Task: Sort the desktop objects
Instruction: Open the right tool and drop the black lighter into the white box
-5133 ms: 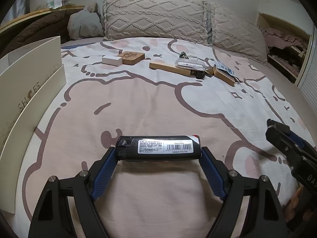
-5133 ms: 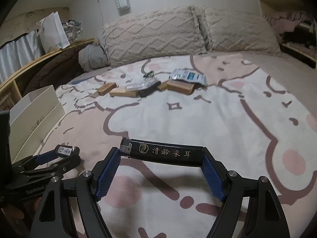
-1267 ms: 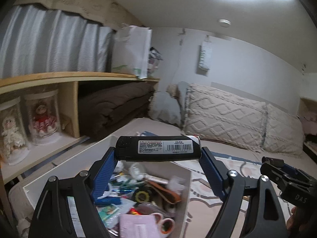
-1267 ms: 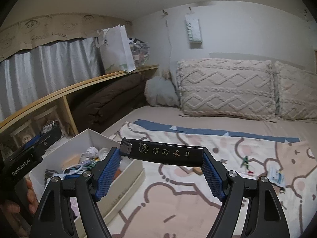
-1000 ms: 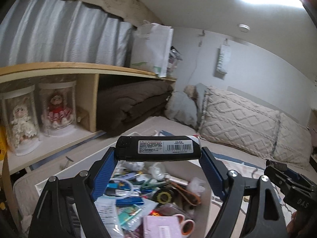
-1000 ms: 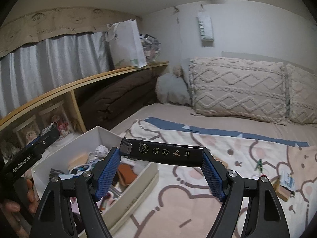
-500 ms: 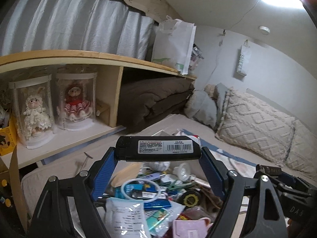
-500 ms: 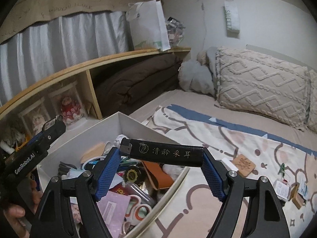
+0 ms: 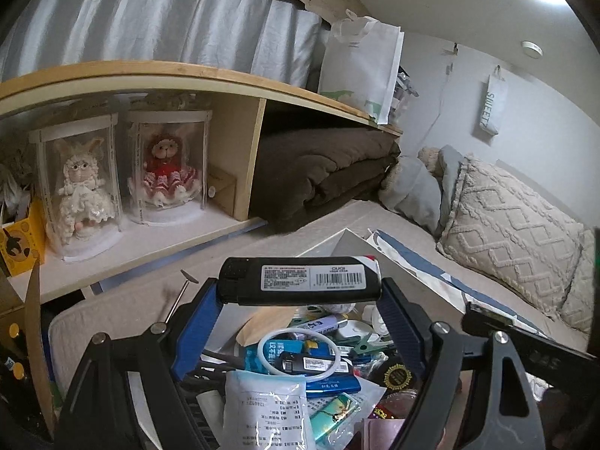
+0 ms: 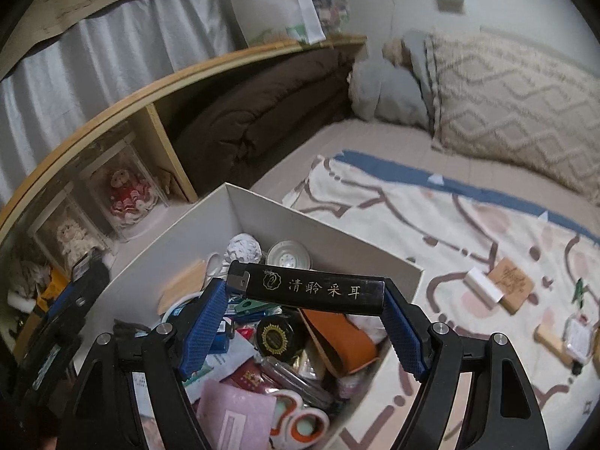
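Note:
My left gripper [image 9: 300, 292] is shut on a black lighter with a white barcode label [image 9: 300, 279], held crosswise above the clutter of a white box [image 9: 318, 242]. My right gripper [image 10: 305, 296] is shut on a black lighter with gold Chinese lettering [image 10: 311, 287], held crosswise over the same white box [image 10: 322, 232]. The box is full of small items, among them a white ring [image 9: 300, 352], a mask packet [image 9: 262, 408] and a brown leather piece [image 10: 337, 341]. The left gripper also shows at the left edge of the right wrist view [image 10: 56, 322].
A wooden shelf [image 9: 157, 75] with two boxed dolls [image 9: 123, 172] and a folded brown blanket [image 9: 322, 165] runs along the left. Pillows [image 10: 506, 101] lie at the bed's head. On the blanket lie a wooden coaster [image 10: 512, 285], a white block [image 10: 482, 288] and more small items [image 10: 562, 337].
Both grippers have carried their lighters from the bed over to the white box and now tilt down over its contents. Both grips are unchanged.

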